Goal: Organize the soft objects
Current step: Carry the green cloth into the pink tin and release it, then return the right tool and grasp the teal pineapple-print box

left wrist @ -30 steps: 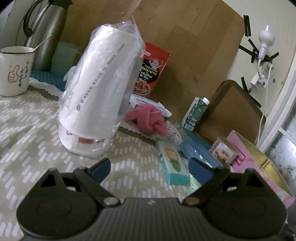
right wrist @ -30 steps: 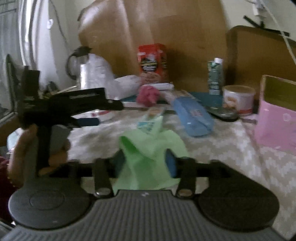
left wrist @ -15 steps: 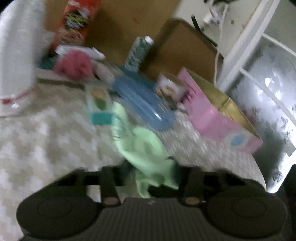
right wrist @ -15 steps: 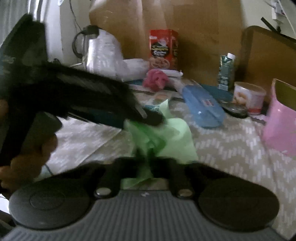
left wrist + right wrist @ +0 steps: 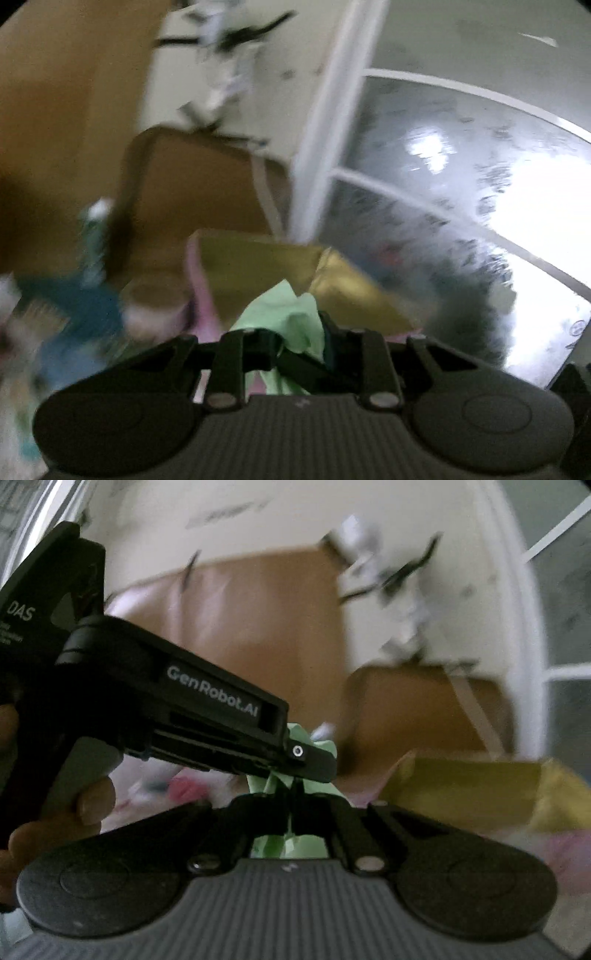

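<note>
Green cloth [image 5: 286, 314] is pinched from both sides at once: the left gripper [image 5: 295, 343] is clamped on one bunch of it, and the right gripper [image 5: 293, 812] is pressed tight on another fold, so the limp fabric hangs off the worktop between them rather than dragging. A hand [image 5: 55, 805] steadies the left tool. Just beyond sits the open pink box [image 5: 236, 266] with its gold lining, likely where this soft piece belongs. Everything farther back is blurred.

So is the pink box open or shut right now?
Open. The pink box shows its gold inside and a raised flap in both wrist views, with the green cloth held in front of it.
</note>
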{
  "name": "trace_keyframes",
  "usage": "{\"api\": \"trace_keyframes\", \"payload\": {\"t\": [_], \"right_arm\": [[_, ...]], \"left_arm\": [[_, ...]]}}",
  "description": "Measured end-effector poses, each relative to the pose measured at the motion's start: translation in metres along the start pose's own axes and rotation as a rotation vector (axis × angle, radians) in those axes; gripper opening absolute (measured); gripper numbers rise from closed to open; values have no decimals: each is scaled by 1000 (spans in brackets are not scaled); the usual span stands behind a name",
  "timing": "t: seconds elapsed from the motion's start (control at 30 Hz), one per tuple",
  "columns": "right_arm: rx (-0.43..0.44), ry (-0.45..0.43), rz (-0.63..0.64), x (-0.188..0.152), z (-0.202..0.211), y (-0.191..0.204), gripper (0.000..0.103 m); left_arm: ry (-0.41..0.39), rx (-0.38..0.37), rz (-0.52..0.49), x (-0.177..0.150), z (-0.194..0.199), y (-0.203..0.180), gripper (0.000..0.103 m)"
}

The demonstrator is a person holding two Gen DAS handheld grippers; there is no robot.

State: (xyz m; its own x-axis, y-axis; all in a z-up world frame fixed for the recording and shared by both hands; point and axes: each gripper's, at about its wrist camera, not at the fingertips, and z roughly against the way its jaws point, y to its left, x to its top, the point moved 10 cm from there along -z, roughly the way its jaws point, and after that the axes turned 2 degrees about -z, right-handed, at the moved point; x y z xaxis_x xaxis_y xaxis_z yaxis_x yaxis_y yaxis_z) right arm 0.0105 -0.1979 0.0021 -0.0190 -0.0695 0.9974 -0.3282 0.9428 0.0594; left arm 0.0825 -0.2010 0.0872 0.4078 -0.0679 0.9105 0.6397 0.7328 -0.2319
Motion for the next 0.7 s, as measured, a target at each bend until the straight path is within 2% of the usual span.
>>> {"api": "trace_keyframes", "payload": {"t": [0.1, 0.17, 0.2, 0.27, 0.33, 0.37, 0.4, 0.43, 0.47, 0.5, 0.57, 0.7], "right_arm": [[-106, -61, -1, 22, -2, -39, 4], [-170, -73, -12, 29, -8, -65, 4], [-212, -69, -18, 30, -14, -81, 4], [-300, -41, -19, 24, -27, -109, 5], [-382, 46, 2, 4, -52, -137, 9], [-420, 116, 13, -9, -64, -151, 17], [-441, 165, -2, -19, -70, -161, 32], [-443, 194, -42, -28, -68, -168, 40], [-427, 194, -86, -33, -65, -173, 54], [-424, 181, -116, -36, -58, -174, 63], [-437, 160, -139, -39, -50, -175, 64], [-407, 91, -141, -29, -36, -160, 64]], "left_arm": [[-17, -54, -36, 22, -32, -20, 22], [-14, -54, -47, 27, -54, -28, 30], [1, -37, -52, 24, -66, -27, 43], [44, 48, -68, 14, -89, -18, 62], [86, 152, -82, -1, -101, -3, 64], [96, 165, -76, -7, -101, 2, 64], [97, 164, -66, -13, -96, 7, 66], [93, 168, -59, -18, -89, 12, 68], [83, 184, -56, -21, -82, 19, 74], [72, 207, -51, -24, -74, 26, 76], [68, 233, -27, -35, -52, 40, 76], [60, 306, 24, -60, -1, 72, 76]]}}
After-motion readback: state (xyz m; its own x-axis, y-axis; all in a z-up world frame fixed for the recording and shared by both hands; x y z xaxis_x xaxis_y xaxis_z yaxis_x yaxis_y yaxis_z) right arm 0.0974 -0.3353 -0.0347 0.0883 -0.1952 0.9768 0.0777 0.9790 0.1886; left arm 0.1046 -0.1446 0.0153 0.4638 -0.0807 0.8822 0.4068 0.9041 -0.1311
